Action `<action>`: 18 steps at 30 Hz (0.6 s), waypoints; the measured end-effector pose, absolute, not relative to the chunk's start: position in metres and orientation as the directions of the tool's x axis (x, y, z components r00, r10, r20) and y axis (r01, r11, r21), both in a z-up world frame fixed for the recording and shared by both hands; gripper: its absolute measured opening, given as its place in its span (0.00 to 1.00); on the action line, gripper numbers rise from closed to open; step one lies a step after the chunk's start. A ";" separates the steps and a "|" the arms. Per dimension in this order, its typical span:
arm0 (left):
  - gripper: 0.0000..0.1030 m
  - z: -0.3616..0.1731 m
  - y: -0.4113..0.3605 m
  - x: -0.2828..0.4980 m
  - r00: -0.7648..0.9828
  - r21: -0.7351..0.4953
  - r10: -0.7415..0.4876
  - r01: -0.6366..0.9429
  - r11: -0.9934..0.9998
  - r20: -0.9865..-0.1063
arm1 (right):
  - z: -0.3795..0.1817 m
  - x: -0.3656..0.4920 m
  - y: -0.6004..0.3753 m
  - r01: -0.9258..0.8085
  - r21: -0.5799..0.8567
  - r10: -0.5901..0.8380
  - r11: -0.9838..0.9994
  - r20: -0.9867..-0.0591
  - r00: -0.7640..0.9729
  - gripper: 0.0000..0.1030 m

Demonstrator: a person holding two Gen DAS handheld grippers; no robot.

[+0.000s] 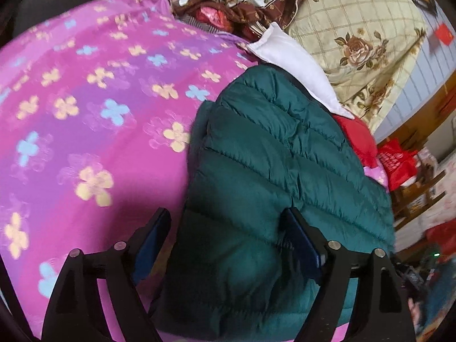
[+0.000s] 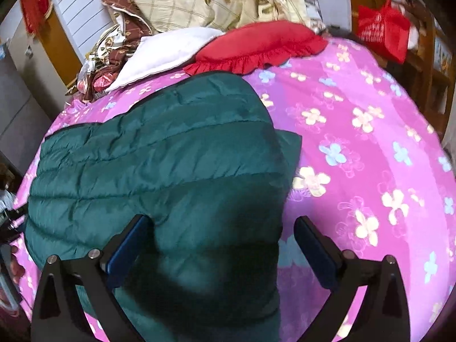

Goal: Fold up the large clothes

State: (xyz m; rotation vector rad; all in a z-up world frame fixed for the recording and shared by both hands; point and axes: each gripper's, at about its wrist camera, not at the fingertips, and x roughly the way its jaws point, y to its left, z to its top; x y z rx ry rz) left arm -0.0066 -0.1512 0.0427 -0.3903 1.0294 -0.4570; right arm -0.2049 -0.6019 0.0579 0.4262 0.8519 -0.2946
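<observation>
A: Left gripper (image 1: 226, 238) — jaws spread wide, nothing pinched, hanging over the near left edge of the green puffer jacket (image 1: 273, 176). Left finger (image 1: 154, 242) over bare sheet, right finger (image 1: 302, 245) over the quilting.

B: Jacket position?

A: Flat on the bed's pink flowered sheet (image 1: 85, 99), quilted side up, looks already doubled into a compact block. Probably a late fold or a final tidy; can't confirm how many layers.

B: Right side?

A: Right gripper (image 2: 222, 245) — jaws released too, empty, straddling the jacket's near right edge. One finger (image 2: 128, 245) above the fabric, the other (image 2: 316, 250) above the sheet.

B: Next move?

A: Likely lowering both grippers, closing on the near hem corners, carrying them to the far edge. Puffy fill springs back, so a deep bite and a press-down afterwards seem needed.

B: Clutter?

A: White pillow (image 1: 296, 65) touching the far edge of the jacket, red frilled cushion (image 2: 256, 48) just beside it, heaped floral quilt (image 1: 356, 28) behind. Red bag (image 2: 382, 25) well apart, off the bed. Pillow and cushion crowd the far side, so little room for anything pushed that way.
</observation>
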 end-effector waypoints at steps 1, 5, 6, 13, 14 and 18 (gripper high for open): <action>0.67 0.040 -0.150 -0.004 0.431 -0.527 -0.546 0.175 0.832 -0.718 | 0.055 -0.203 -0.607 0.416 0.263 -0.065 0.871 -0.776 0.627 1.00; 0.76 0.025 -0.149 0.009 0.391 -0.585 -0.596 0.162 0.794 -0.701 | 0.042 -0.191 -0.623 0.401 0.344 0.014 0.849 -0.773 0.634 1.00; 0.78 0.021 -0.148 0.012 0.378 -0.603 -0.611 0.155 0.782 -0.696 | 0.038 -0.187 -0.626 0.392 0.364 0.037 0.845 -0.771 0.636 1.00; 0.80 0.015 -0.159 0.018 0.374 -0.633 -0.643 0.167 0.756 -0.669 | 0.018 -0.172 -0.641 0.338 0.468 0.154 0.817 -0.741 0.654 1.00; 0.79 0.015 -0.161 0.019 0.370 -0.632 -0.644 0.171 0.756 -0.670 | 0.018 -0.171 -0.641 0.331 0.466 0.156 0.820 -0.740 0.655 1.00; 0.45 0.020 -0.173 0.020 0.335 -0.638 -0.666 0.207 0.742 -0.666 | 0.018 -0.163 -0.635 0.283 0.483 0.197 0.829 -0.725 0.660 0.98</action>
